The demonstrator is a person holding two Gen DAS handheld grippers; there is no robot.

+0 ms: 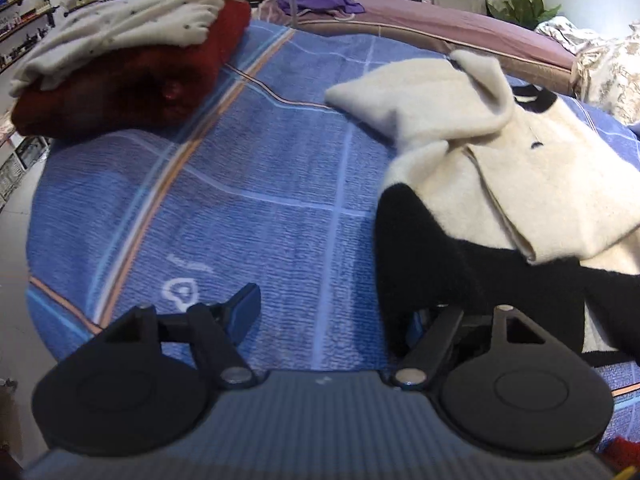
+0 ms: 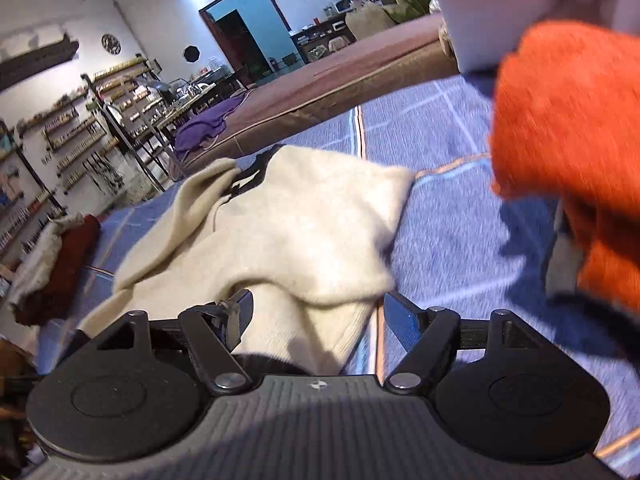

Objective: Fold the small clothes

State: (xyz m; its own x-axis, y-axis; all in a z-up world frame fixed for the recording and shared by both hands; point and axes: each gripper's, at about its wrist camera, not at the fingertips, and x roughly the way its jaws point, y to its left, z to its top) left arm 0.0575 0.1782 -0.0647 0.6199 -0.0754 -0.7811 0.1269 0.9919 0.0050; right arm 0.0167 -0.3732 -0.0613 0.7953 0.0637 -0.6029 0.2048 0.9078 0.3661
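Blue plaid bedding [image 1: 248,184] carries a cream-and-black garment [image 1: 500,184], part folded, its length running away from both tools. It lies to the right of the left gripper [image 1: 332,312], whose fingers stand apart, the right one against the black hem. Nearer is the right gripper [image 2: 318,312], also spread, straddling the cream edge. Open cloth lies leftward before the folded stack [image 1: 120,60].

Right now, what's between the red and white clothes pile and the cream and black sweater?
Only bare blue plaid bedspread, seen in the left wrist view. It separates the folded pile from the cream and black sweater.
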